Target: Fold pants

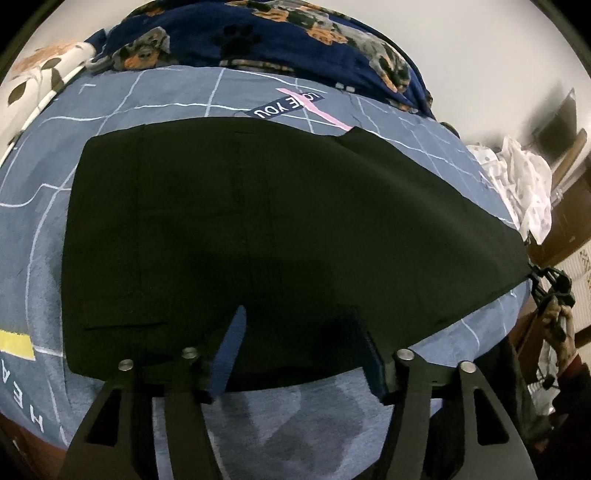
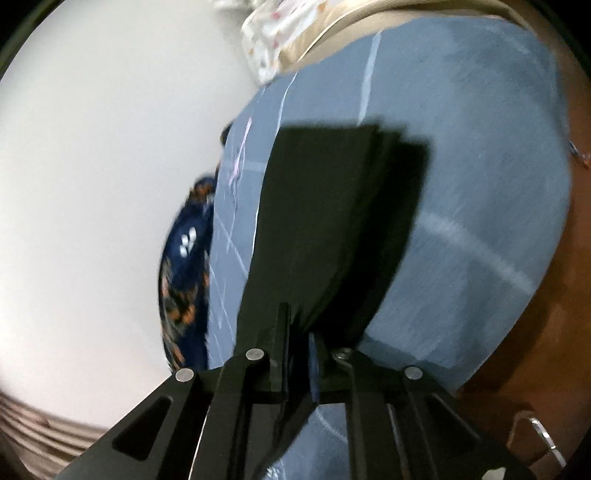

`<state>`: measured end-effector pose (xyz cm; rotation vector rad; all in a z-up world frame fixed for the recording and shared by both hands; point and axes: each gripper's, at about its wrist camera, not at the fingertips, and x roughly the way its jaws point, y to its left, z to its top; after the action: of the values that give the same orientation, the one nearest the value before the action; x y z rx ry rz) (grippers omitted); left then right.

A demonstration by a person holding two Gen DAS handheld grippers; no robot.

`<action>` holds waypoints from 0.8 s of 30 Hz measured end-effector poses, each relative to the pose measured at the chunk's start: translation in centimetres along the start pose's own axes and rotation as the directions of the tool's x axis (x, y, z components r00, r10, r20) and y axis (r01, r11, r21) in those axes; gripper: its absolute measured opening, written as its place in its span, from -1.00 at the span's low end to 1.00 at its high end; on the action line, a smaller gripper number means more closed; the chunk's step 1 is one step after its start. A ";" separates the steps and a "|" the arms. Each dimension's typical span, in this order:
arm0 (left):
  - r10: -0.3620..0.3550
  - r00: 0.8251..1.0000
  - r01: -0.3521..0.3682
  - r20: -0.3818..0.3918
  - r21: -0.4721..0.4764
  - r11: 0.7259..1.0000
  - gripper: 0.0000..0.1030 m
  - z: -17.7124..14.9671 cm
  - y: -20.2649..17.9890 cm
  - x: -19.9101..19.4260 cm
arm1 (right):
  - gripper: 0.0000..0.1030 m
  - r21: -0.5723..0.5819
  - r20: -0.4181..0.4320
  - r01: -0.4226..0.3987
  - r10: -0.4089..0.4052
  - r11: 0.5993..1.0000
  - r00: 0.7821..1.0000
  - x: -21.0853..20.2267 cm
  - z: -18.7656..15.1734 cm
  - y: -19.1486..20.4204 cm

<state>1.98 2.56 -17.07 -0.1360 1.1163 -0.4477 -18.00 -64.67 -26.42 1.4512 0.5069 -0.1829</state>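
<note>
Black pants (image 1: 258,221) lie spread flat across a blue bedsheet (image 1: 147,103). My left gripper (image 1: 299,314) hangs over their near edge. Its blue pads (image 1: 231,350) stand well apart and grip no cloth, so it is open. At the far right of the left wrist view, my right gripper (image 1: 550,284) holds the pants' narrow end. In the right wrist view the black pants (image 2: 317,206) run away from my right gripper (image 2: 299,325). The cloth bunches into the narrow gap between its fingers, which are shut on it and lift that end slightly off the sheet (image 2: 480,184).
A navy dog-print blanket (image 1: 258,33) is heaped along the far side of the bed. White patterned cloth (image 1: 517,177) lies at the right end and a leaf-print pillow (image 1: 40,70) at the far left. A person's hand (image 1: 561,332) holds the right gripper. A brown bed edge (image 2: 535,332) borders the sheet.
</note>
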 end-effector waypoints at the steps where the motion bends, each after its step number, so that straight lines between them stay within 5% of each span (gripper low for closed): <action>1: 0.004 1.000 -0.004 0.000 0.010 1.000 0.27 0.0 -0.2 0.1 | -0.77 0.018 0.016 -0.010 0.010 1.000 1.000 -0.4 0.3 -0.4; 8: 0.049 0.999 -0.048 0.001 0.082 0.995 0.38 -0.4 -1.4 0.3 | -0.91 0.007 0.071 0.022 -0.022 1.000 0.997 -1.3 0.9 -0.7; 19: 0.002 1.000 -0.002 0.001 0.029 1.000 0.38 -0.3 -0.4 0.0 | -0.94 -0.042 0.077 0.087 -0.084 0.995 0.993 -2.9 1.1 -0.9; 24: 0.000 1.000 0.000 0.001 0.028 1.000 0.39 -0.2 -0.5 0.0 | -0.78 -0.019 0.048 0.056 -0.055 0.998 0.997 -2.8 1.0 -0.6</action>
<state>1.64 2.16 -17.04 -0.1116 1.1083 -0.4627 -20.47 -66.26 -25.75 1.4102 0.5092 -0.2550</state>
